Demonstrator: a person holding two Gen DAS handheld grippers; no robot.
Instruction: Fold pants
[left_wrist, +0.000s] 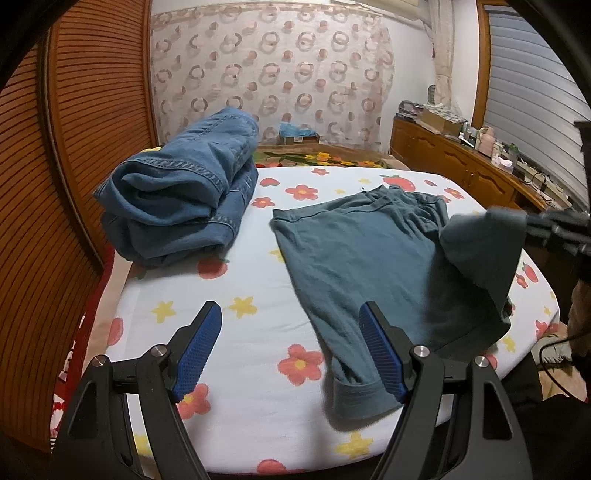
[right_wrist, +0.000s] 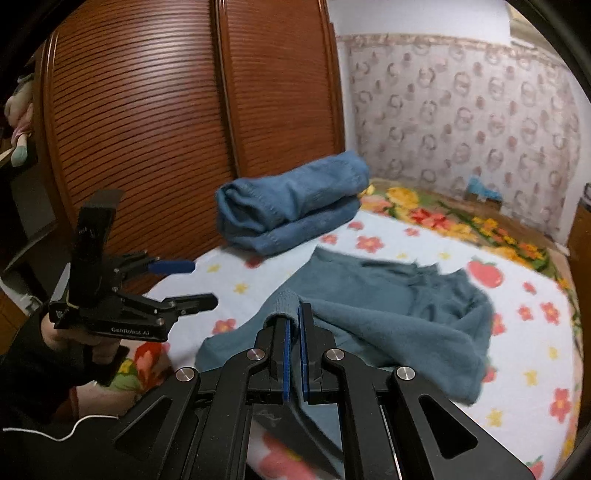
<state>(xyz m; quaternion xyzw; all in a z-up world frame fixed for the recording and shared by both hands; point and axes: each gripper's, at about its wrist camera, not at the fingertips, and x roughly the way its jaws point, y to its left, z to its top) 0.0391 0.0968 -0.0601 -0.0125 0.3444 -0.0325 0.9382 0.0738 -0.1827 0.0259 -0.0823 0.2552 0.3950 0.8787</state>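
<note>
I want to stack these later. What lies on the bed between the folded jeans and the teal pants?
Nothing: only bare flowered sheet separates the folded jeans from the teal pants, clearest in the left wrist view.

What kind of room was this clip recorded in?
Most likely a home bedroom. The teal pants lie on a flower-print bed sheet, slatted wooden wardrobe doors stand beside it, and a patterned curtain hangs behind. A cluttered wooden dresser lines one wall.
</note>
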